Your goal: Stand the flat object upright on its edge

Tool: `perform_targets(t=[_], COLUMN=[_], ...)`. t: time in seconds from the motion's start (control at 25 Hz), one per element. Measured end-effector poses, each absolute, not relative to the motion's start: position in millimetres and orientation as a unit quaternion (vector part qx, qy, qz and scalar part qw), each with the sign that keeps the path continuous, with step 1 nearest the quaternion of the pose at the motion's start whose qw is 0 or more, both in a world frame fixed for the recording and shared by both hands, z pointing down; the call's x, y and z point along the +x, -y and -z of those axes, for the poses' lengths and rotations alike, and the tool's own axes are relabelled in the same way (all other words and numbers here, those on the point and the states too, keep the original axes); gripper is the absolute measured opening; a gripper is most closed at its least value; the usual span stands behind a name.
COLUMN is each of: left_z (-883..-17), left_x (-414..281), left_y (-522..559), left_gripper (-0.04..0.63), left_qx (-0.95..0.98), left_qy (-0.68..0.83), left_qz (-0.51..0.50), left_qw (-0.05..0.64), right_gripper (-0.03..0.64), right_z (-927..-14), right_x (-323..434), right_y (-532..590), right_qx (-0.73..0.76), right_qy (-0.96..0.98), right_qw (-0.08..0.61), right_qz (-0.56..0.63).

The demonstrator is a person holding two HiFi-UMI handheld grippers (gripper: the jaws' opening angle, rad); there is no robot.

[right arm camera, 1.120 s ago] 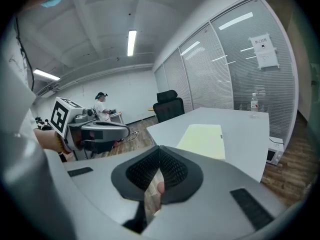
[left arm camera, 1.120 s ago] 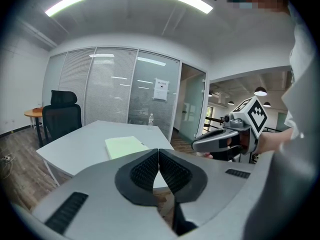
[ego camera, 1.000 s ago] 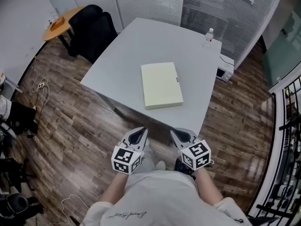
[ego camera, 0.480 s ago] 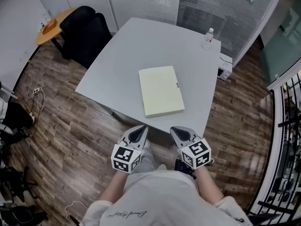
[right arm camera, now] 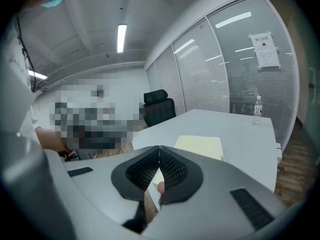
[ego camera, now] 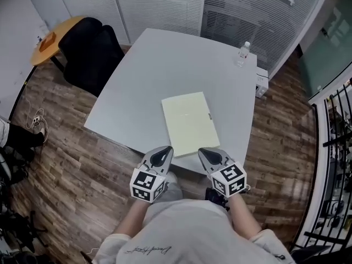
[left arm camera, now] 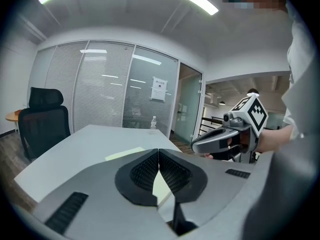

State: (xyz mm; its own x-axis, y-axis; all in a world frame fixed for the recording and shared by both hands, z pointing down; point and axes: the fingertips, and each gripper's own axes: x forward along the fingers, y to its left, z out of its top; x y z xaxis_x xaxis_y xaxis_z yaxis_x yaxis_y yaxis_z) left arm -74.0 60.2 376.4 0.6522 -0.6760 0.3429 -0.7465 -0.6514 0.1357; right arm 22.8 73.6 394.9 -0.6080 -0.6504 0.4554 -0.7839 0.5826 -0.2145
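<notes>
A pale yellow flat book (ego camera: 190, 122) lies flat on the grey table (ego camera: 148, 76), near its front edge. It also shows as a pale patch (left arm camera: 127, 154) in the left gripper view and as a flat sheet-like slab (right arm camera: 200, 145) in the right gripper view. My left gripper (ego camera: 164, 150) hovers short of the table's front edge, jaws shut with nothing between them. My right gripper (ego camera: 204, 152) is held beside it, just before the book's near edge, also shut and empty. Seen from the left gripper, the right gripper (left arm camera: 235, 134) is close alongside.
A water bottle (ego camera: 242, 53) stands at the table's far right corner. A black office chair (ego camera: 91, 51) and a small round wooden table (ego camera: 47, 42) are to the left. Glass partitions with blinds close the back. A white box (ego camera: 261, 84) sits on the wooden floor at right.
The view has shifted forward: the table and book now lie closer to both grippers, the book's near edge almost at the fingertips. Both grippers stay shut and side by side.
</notes>
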Motion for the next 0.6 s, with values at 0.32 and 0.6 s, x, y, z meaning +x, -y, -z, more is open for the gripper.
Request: perform_targets(t=[0.32,0.6], left_z=[-380.6,-382.2], left_x=[-88.5,-96.6], left_y=[-16.5,4.1], left_gripper=[0.012,0.012], left_qx=[0.909,0.915], left_qy=[0.369,0.352], left_qz=[-0.136,-0.138], left_qw=[0.138,0.139], right_gripper=[0.025,0.025], right_z=[-397.1,-397.2], right_x=[11.4,14.5], right_y=[-31.9,-6.0], right_qx=[0.437,0.466], right_qy=[0.859,0.844], right_qw=[0.164,0.159], right_qz=[-0.21,-0.209])
